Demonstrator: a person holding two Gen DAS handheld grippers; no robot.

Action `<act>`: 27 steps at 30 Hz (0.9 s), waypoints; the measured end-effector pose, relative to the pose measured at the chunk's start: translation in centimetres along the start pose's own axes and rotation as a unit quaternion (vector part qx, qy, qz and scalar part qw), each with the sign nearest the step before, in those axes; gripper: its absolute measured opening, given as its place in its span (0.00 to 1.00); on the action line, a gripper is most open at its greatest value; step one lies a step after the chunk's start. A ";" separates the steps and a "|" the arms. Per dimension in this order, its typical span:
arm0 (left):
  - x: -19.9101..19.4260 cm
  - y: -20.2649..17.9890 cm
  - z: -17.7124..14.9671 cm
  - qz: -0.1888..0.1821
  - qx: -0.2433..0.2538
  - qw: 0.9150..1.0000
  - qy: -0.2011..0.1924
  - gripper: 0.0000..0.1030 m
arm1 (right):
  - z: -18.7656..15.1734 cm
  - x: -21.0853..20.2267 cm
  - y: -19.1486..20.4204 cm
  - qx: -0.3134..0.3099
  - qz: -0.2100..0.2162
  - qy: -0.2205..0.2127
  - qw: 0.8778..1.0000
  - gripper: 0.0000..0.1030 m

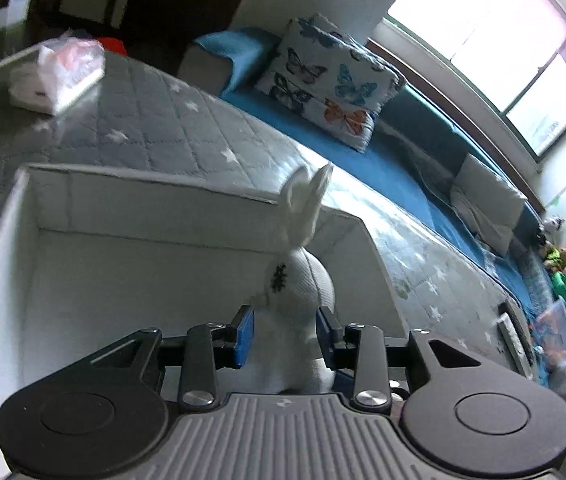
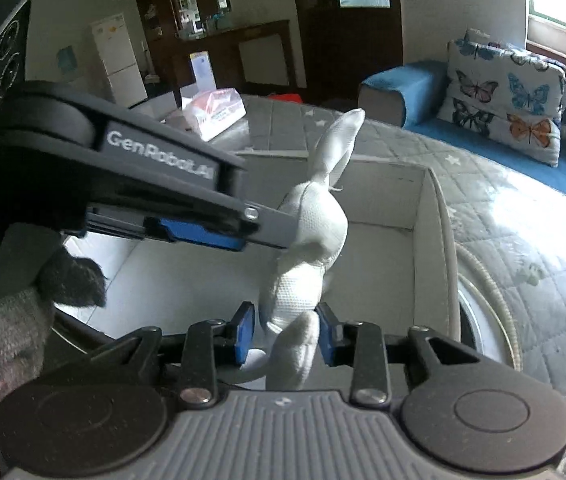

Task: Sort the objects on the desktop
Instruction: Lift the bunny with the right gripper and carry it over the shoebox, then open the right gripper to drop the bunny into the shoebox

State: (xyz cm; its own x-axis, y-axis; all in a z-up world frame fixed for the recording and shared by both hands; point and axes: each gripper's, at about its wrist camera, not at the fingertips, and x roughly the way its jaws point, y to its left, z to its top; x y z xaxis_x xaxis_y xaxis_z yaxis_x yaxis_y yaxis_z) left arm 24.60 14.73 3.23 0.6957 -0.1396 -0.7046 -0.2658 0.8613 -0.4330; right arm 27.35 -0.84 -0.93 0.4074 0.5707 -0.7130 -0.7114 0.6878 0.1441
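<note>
A white knitted long-eared rabbit toy is clamped by both the left tool and the right tool, held above the open white rectangular box on the grey quilted bench.

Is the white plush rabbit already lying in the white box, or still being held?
Held. Both the left gripper and right gripper clamp the white plush rabbit above the white open box, ears up; contact with the box floor cannot be told.
</note>
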 end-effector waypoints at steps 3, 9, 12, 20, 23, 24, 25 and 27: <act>-1.1 0.3 0.0 0.004 0.002 1.000 -0.011 0.36 | -0.1 -0.3 0.7 -0.006 0.002 -0.005 1.000 0.32; -2.6 0.3 -0.4 0.006 0.009 1.000 -0.020 0.36 | -0.5 -1.6 2.9 -0.036 0.004 -0.016 0.999 0.32; -3.0 0.2 -0.7 0.005 0.016 1.000 -0.020 0.36 | -0.7 -2.2 3.3 -0.029 -0.001 -0.028 0.999 0.33; -4.7 -0.9 -2.9 0.001 0.048 0.999 -0.025 0.36 | -1.8 -5.0 4.0 -0.010 -0.007 -0.060 0.998 0.45; -5.6 -1.3 -3.7 -0.001 0.058 0.998 -0.031 0.36 | -2.5 -6.3 4.5 -0.006 -0.011 -0.072 0.997 0.53; -5.9 -1.4 -4.0 -0.002 0.061 0.998 -0.033 0.36 | -2.8 -6.8 4.6 -0.005 -0.013 -0.076 0.997 0.56; -6.2 -1.6 -4.4 -0.003 0.063 0.997 -0.036 0.36 | -3.0 -7.2 4.7 -0.004 -0.016 -0.079 0.997 0.57; -6.7 -1.8 -5.0 -0.004 0.068 0.997 -0.040 0.36 | -3.6 -8.1 4.9 0.000 -0.023 -0.086 0.996 0.63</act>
State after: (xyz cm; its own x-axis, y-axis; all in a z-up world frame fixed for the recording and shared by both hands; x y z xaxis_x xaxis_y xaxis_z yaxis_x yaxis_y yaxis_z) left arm 17.03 11.66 5.93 0.7495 -0.1130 -0.6522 -0.1709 0.9188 -0.3557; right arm 18.56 -3.72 3.10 0.5317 0.6077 -0.5899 -0.6900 0.7147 0.1144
